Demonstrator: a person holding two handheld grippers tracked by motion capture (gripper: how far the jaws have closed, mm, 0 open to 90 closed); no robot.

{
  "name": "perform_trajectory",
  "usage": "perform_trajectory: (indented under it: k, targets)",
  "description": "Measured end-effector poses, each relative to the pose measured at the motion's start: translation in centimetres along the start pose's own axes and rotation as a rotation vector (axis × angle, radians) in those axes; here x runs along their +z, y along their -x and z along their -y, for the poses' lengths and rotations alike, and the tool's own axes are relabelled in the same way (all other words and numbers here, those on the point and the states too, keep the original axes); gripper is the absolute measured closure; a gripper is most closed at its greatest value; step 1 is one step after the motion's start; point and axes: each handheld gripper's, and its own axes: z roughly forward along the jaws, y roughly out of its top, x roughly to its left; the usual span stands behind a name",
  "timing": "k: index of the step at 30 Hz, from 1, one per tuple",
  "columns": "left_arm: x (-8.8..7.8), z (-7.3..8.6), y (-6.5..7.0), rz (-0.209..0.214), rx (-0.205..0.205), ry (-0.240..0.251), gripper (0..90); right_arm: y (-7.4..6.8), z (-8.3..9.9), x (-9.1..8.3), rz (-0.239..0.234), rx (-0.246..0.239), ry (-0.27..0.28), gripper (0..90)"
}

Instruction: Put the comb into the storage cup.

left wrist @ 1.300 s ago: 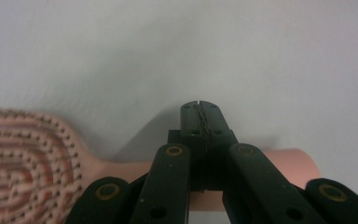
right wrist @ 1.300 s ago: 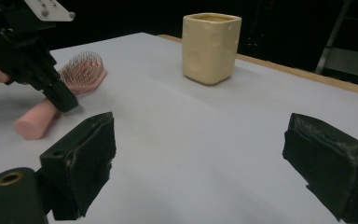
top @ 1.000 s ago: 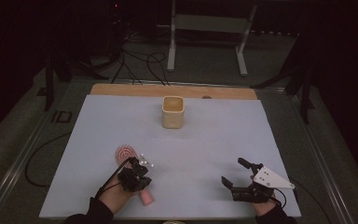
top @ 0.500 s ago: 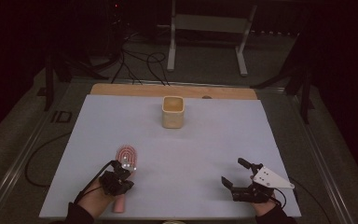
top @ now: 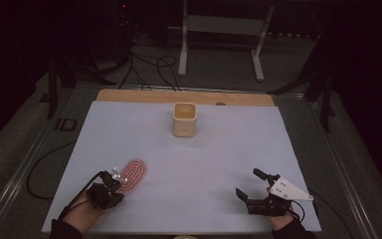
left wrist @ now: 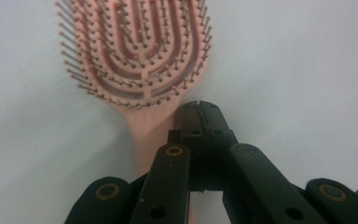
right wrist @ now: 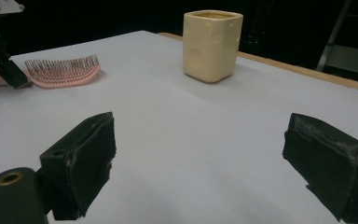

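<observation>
Near-left: hairbrush [top: 132, 174] head far-right, diag.

The person's left gripper [top: 110, 185] sits low at the near left of the table, its black jaws pressed together tip to tip, apparently with nothing between them. The right gripper [top: 252, 185] rests at the near right, jaws spread wide apart and empty. Both forearms enter from the bottom edge.

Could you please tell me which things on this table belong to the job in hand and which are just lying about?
In the job: pink plastic hairbrush, bristles up; left gripper, jaws shut over its handle.
Lying about: cream square ceramic cup; right gripper, jaws open.
</observation>
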Motion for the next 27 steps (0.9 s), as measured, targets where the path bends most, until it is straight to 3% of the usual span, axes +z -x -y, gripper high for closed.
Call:
perform_trajectory:
  k: [15, 20, 27]
  targets:
    - [-0.4, 0.8, -1.0, -0.033, 0.002, -0.039, 90.0, 0.1, 0.0, 0.0, 0.003, 0.008, -0.001, 8.8]
    - [-0.6, 0.9, -1.0, -0.025, 0.016, -0.053, 90.0, 0.0, 0.0, 0.0, 0.001, 0.003, 0.001, 8.8]
    - [-1.9, 1.2, -1.1, -0.03, 0.018, -0.036, 90.0, 0.0, 0.0, 0.1, 0.002, 0.005, -0.002, 8.8]
